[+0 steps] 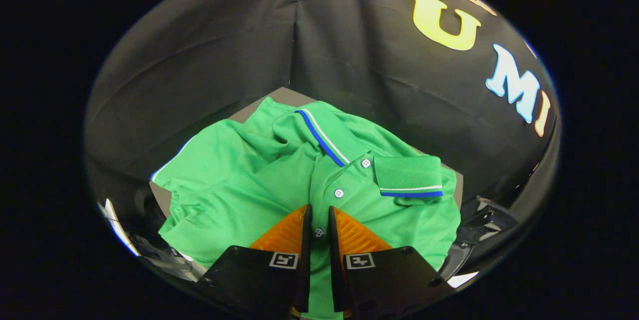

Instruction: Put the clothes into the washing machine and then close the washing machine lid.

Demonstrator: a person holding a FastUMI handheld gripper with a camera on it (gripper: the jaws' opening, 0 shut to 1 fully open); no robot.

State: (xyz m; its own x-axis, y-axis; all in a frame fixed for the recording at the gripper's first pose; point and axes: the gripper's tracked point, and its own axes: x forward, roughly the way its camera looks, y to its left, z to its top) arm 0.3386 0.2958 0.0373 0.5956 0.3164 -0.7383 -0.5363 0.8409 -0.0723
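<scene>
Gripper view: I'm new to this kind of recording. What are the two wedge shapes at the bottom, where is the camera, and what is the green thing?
The camera rides on a handheld two-finger gripper that a person carries, and it looks forward along the fingers. The two wedges at the bottom are those fingers, seen from behind. The wide lens bends the picture, so straight edges look curved.

The green thing is a polo shirt with a blue and white striped collar and white buttons. It lies rumpled on a small grey surface, with the booth's black cloth wall behind.

The fingers stand close together with a narrow gap, right over the shirt's button strip; one button shows in the gap. They look nearly closed, with shirt fabric between them, but whether both press on it cannot be told.
</scene>
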